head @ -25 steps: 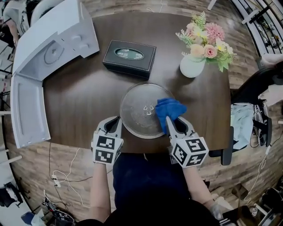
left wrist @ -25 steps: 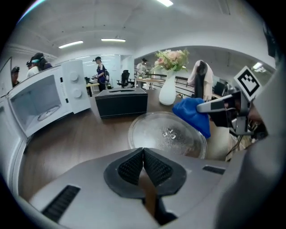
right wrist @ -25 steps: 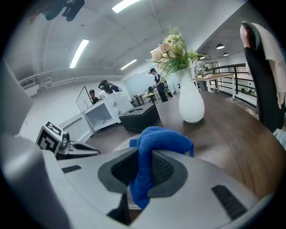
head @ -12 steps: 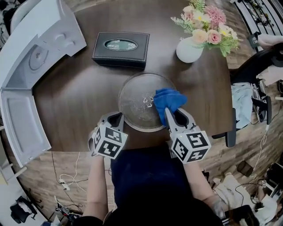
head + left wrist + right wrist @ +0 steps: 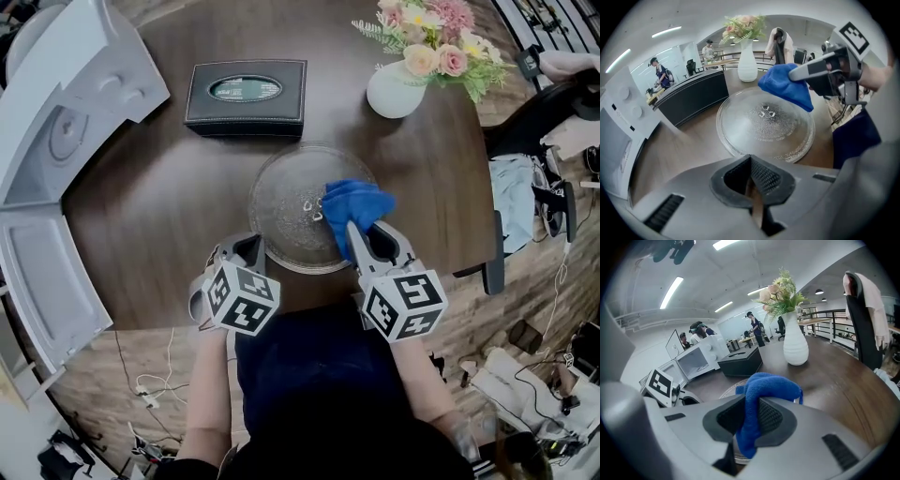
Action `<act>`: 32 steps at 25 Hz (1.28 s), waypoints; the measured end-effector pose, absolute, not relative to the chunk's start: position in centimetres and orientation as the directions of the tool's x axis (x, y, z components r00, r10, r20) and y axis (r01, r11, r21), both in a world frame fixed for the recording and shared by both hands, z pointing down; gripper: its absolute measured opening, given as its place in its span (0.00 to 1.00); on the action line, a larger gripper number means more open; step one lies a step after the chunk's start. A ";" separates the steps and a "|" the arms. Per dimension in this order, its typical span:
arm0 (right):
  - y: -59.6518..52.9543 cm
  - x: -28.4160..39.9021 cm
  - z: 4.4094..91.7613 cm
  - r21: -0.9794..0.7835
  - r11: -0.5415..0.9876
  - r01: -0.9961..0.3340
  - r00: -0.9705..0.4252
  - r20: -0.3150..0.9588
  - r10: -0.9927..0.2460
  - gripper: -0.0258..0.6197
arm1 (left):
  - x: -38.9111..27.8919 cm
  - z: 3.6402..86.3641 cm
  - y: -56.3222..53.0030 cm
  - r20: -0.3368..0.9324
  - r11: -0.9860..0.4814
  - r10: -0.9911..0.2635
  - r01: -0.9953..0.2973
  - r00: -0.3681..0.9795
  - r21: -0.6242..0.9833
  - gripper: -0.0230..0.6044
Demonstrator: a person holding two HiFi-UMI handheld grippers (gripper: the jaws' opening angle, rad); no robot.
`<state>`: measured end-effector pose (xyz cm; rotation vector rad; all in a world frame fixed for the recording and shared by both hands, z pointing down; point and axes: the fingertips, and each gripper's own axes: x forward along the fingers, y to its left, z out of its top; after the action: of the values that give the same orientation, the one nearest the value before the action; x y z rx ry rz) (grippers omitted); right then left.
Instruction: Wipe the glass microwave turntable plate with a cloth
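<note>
Blue cloth [image 5: 356,204] is clamped in the right tongs [image 5: 362,231] and hangs bunched over the right half of the plate [image 5: 286,225]. That clear glass plate lies flat on the dark wooden tabletop [image 5: 169,216], straight in front of the person. The left tongs [image 5: 247,246] are closed together on nothing, just beside the plate's near-left rim. Behind the plate stand a black box [image 5: 246,94] and a white vase [image 5: 394,92] of flowers. An open microwave [image 5: 56,141] sits far left.

Dark wooden table [image 5: 159,206] with glass plate [image 5: 281,216], black box [image 5: 246,94], white flower vase [image 5: 394,94] and, seemingly, open microwave [image 5: 75,103]
</note>
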<state>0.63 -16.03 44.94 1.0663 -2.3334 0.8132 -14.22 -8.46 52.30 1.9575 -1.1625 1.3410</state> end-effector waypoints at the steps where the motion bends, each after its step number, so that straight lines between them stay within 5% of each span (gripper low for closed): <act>1: -16.0 0.4 44.8 -0.323 0.534 -0.781 -0.605 0.603 -0.521 0.12 | -14.2 52.3 -8.4 0.919 -0.530 -0.373 -0.842 0.130 -0.096 0.04; 21: -18.8 -13.6 46.1 -0.469 0.649 -0.599 -0.762 0.582 -0.283 0.12 | -14.2 52.3 -8.2 0.913 -0.505 -0.378 -0.861 0.155 -0.063 0.04; 32: -19.9 -14.8 50.6 -0.442 0.595 -0.671 -0.684 0.678 -0.267 0.12 | -14.3 52.3 -8.2 0.907 -0.478 -0.387 -0.877 0.166 -0.044 0.04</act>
<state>-14.76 -19.90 50.62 0.7415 -2.2642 0.9483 -14.27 -8.24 52.26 1.9460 -1.1927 1.2812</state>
